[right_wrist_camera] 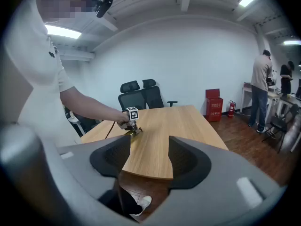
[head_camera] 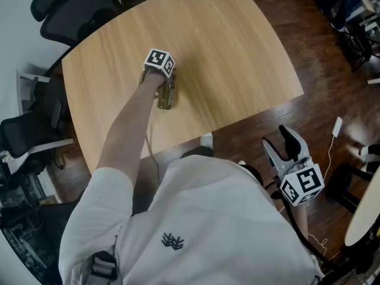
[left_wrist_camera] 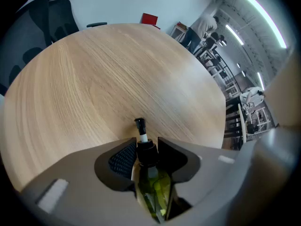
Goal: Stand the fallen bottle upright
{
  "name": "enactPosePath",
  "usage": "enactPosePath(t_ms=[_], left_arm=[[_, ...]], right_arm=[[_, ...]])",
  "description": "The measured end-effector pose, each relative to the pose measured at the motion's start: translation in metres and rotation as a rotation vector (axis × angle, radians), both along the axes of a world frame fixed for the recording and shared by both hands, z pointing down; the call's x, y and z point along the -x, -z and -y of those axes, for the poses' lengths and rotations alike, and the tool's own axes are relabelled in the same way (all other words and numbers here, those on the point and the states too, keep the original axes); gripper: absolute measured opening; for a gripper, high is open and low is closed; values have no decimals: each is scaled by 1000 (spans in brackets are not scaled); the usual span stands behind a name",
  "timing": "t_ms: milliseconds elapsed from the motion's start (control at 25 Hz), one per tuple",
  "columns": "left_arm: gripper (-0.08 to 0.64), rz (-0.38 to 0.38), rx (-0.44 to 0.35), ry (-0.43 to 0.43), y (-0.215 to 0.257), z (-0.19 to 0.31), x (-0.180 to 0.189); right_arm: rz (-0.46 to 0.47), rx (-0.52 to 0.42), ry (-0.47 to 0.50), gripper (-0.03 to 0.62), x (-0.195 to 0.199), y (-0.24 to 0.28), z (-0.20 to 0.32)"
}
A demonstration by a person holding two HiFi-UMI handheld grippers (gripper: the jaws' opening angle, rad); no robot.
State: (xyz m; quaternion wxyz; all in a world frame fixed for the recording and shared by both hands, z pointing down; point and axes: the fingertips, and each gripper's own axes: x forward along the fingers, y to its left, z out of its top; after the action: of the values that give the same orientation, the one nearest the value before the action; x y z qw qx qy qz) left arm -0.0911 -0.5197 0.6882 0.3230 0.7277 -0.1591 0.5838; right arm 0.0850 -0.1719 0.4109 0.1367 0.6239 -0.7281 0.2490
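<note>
A clear bottle [head_camera: 165, 97] of yellow-green liquid with a black pump top lies low over the wooden table [head_camera: 237, 52], near its middle. My left gripper [head_camera: 160, 86] reaches steeply down and is shut on it. In the left gripper view the pads [left_wrist_camera: 123, 157] press the bottle [left_wrist_camera: 153, 187] just below the pump collar, and the nozzle points away, close to the wood. I cannot tell whether the bottle rests on the table. My right gripper [head_camera: 279, 145] hangs open and empty off the table's near right corner, above the floor. From there it sees the left gripper [right_wrist_camera: 132, 115] and the bottle [right_wrist_camera: 135, 131].
Black office chairs [head_camera: 74, 9] stand past the table's far left edge, another chair [head_camera: 29, 129] at the left. A red cabinet [right_wrist_camera: 212, 104] and a standing person [right_wrist_camera: 261, 89] are by the far wall. A pale round tabletop [head_camera: 363, 215] edges in at right.
</note>
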Motion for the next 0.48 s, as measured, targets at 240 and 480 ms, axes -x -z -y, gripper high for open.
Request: enactPosePath(t_ms=[240,480], left_arm=[[130,-135,-78,43,28,10,-13],[129,-379,-327,95,110,25,-28]], right_arm=[[-11,-7,14,255,-4,0,10],[-10,-5,71,249,-2,-1,21]])
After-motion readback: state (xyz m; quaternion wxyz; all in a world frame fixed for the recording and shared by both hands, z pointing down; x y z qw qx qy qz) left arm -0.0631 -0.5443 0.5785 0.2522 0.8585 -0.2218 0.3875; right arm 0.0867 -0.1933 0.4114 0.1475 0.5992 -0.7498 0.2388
